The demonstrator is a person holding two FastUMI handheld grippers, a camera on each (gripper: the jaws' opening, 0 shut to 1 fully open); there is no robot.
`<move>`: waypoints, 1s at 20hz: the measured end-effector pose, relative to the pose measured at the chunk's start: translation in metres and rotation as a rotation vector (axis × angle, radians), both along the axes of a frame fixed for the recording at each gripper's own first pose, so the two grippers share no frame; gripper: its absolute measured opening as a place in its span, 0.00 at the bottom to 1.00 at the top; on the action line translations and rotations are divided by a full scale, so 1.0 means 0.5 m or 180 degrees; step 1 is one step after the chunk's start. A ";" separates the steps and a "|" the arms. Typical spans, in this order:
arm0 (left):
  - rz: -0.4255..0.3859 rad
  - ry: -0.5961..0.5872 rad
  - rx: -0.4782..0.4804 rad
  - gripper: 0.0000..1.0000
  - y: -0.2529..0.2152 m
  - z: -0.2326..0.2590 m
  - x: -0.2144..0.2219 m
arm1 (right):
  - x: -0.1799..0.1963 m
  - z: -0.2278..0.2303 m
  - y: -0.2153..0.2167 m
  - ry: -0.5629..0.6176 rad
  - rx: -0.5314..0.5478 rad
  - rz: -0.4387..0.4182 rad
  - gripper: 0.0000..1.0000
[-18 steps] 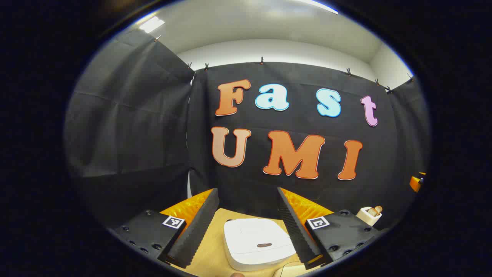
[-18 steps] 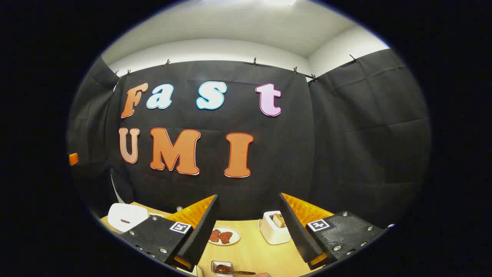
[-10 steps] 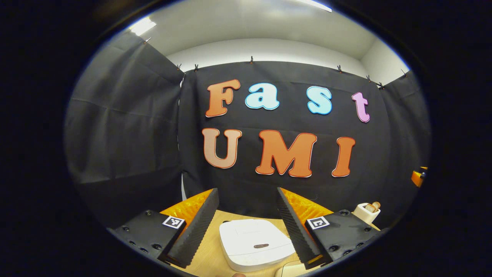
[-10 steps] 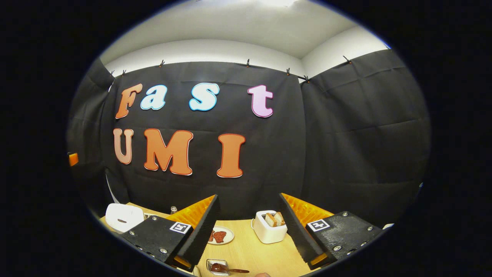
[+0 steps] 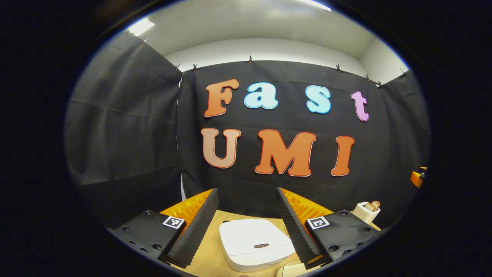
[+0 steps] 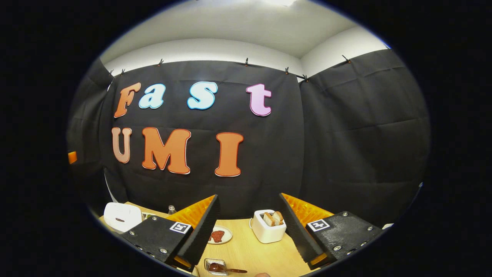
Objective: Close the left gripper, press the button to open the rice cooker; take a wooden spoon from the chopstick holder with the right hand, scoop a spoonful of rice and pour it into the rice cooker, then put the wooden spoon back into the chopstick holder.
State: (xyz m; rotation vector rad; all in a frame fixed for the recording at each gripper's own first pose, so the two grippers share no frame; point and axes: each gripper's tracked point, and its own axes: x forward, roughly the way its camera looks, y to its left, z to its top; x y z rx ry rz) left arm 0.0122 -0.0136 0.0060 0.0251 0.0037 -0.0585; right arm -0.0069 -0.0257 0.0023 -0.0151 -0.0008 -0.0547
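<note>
The white rice cooker, lid down, is framed on the tabletop straight ahead of and below the left hand-held gripper, whose fingers are spread wide with nothing between them. The lid's dark button lies forward and slightly right of the gap. The right hand-held gripper, equally wide and empty, is held well off to the cooker's right.

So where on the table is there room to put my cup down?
Bare wood lies in front of the white toaster, between it and the small glass dish with the spoon. Another bare strip runs left of the rice cooker. It is crowded where the plate, dish and toaster cluster.
</note>
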 end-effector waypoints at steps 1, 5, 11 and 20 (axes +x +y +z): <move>-0.0001 0.0018 -0.0020 1.00 0.002 -0.002 0.002 | 0.001 -0.001 0.000 0.0006 -0.0013 -0.0005 0.94; 0.0013 0.0123 0.0004 0.82 0.011 -0.028 0.016 | 0.000 -0.015 -0.002 0.0087 0.0004 -0.0003 0.94; -0.0006 0.0261 -0.0023 0.23 0.012 -0.052 0.007 | -0.017 -0.031 -0.002 0.0170 -0.0068 0.0005 0.94; -0.0344 0.0547 0.0171 0.04 -0.039 -0.140 0.014 | -0.028 -0.042 0.019 0.0236 -0.0002 0.0101 0.94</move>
